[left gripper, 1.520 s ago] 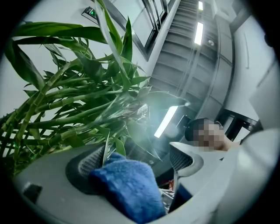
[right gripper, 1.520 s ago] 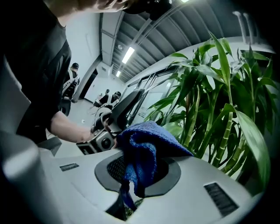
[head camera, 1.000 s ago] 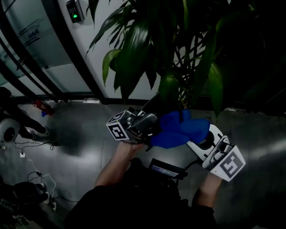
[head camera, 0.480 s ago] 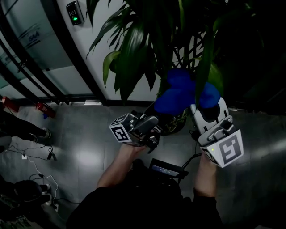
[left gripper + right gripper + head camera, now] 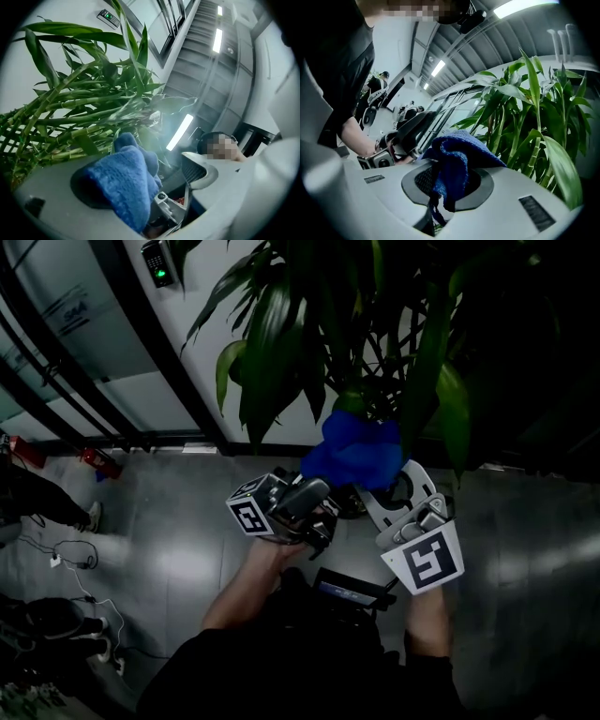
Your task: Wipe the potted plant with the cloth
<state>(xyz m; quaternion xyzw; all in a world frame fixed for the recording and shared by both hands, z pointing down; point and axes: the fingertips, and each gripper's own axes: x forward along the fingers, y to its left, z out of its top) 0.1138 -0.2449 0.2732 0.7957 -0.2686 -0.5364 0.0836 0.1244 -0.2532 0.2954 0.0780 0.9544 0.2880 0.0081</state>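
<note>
One potted plant (image 5: pixel 281 343), tall, with long dark-green leaves and slim jointed stalks, filling the upper half of the head view; its pot cannot be made out in the gloom. One grey polished floor (image 5: pixel 169 549) beneath, meeting a pale wall (image 5: pixel 173 306) edged by black-framed glazing. Two bare forearms of the wearer, left hand (image 5: pixel 272 554) and right hand (image 5: pixel 427 620) each on a handle. Two tongs, side by side before the foot of the plant. Left tongs (image 5: pixel 319 498): dark-bodied in the head view, left marker cube (image 5: pixel 248 517) facing outward, jaws standing apart in the left gripper view, the cloth (image 5: pixel 356 451) lying against one jaw pad while the other, ribbed pad is clear of it. Right tongs (image 5: pixel 394 488): white, right marker cube (image 5: pixel 427 563) toward the wearer, jaws clamped together on a fold of the cloth, a tail of it hanging down through the gap. The cloth itself: blue terry, bunched, held up at the tips of the right tongs among the lowest leaves and just beside the green stalks; whether it presses on a leaf cannot be told. One loose run of cables (image 5: pixel 66 563) on the floor at far left. One access reader (image 5: pixel 155 263), green light showing, high on the wall.
</note>
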